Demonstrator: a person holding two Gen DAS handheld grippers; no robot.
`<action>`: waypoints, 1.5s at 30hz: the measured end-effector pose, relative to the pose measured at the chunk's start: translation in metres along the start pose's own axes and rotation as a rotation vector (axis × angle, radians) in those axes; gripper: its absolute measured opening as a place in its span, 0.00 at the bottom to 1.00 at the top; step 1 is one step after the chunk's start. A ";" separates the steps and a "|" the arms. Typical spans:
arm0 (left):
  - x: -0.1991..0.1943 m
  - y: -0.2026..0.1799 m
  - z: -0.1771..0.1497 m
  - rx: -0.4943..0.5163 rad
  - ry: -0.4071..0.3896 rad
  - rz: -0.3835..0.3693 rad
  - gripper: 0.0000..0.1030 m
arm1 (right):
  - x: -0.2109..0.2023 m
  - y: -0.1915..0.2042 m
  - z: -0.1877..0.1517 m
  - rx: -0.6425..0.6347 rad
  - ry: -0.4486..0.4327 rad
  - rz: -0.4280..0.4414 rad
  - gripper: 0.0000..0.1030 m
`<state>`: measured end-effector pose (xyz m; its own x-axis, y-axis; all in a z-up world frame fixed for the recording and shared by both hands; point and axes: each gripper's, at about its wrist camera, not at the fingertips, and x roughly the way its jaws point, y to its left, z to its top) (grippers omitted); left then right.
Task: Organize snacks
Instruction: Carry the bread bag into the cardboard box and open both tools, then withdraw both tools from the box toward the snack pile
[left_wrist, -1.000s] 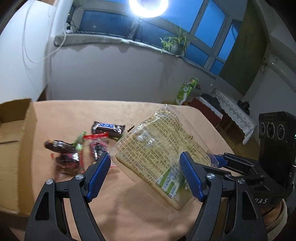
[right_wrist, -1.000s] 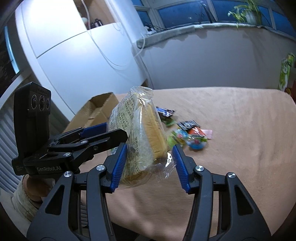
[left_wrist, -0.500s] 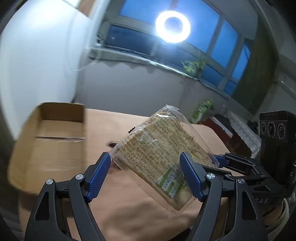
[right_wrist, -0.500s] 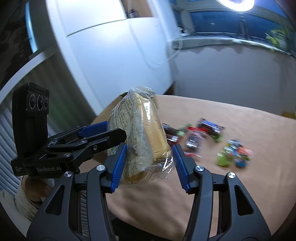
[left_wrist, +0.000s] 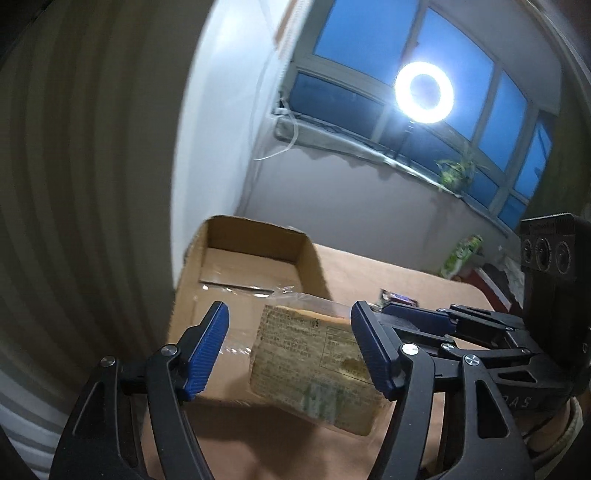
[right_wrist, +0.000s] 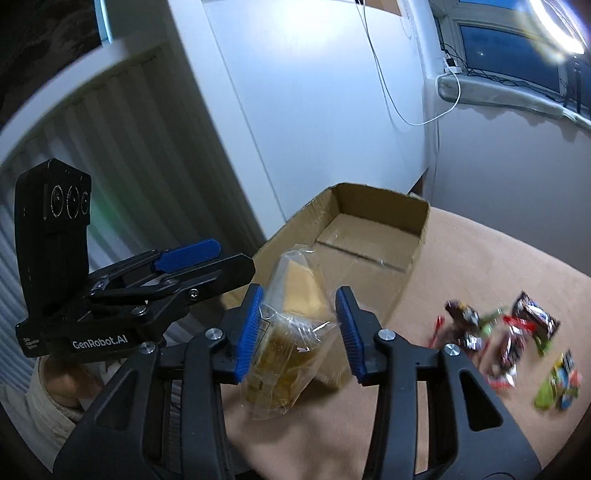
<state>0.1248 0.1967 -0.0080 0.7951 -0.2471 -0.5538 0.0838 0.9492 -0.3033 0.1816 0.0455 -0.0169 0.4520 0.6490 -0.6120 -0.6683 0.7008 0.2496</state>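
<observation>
A bagged bread loaf (left_wrist: 314, 365) in clear printed wrap hangs in the air at the near edge of an open cardboard box (left_wrist: 251, 266). In the right wrist view the loaf (right_wrist: 288, 343) sits between both blue pads, apparently pinched, just before the box (right_wrist: 369, 236). My right gripper (right_wrist: 299, 328) looks shut on it. My left gripper (left_wrist: 291, 347) is open; the loaf lies between its fingers, near the right pad, with a gap on the left. Several small wrapped snacks (right_wrist: 509, 332) lie on the tan table to the right.
The box stands at the table's left end against a white wall (right_wrist: 314, 110). A green snack bag (left_wrist: 461, 254) stands at the far table edge. A ring light (left_wrist: 423, 92) and a potted plant (left_wrist: 454, 173) are by the window.
Both grippers have swung left with the loaf, from over the loose snacks to the box's near edge. The loaf has tipped from steeply tilted to flatter and lower.
</observation>
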 end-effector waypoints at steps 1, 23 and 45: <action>0.016 0.009 0.001 -0.019 0.013 -0.011 0.65 | 0.015 -0.005 0.002 0.007 0.013 -0.008 0.42; -0.007 0.012 0.005 0.050 -0.064 0.221 0.78 | 0.013 -0.018 -0.019 -0.132 0.052 -0.403 0.47; -0.019 -0.051 -0.028 0.105 -0.088 0.212 0.79 | -0.061 -0.018 -0.092 -0.001 -0.125 -0.489 1.00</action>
<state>0.0883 0.1473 -0.0037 0.8502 -0.0270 -0.5258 -0.0318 0.9942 -0.1026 0.1119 -0.0340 -0.0536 0.7797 0.2755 -0.5623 -0.3611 0.9315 -0.0442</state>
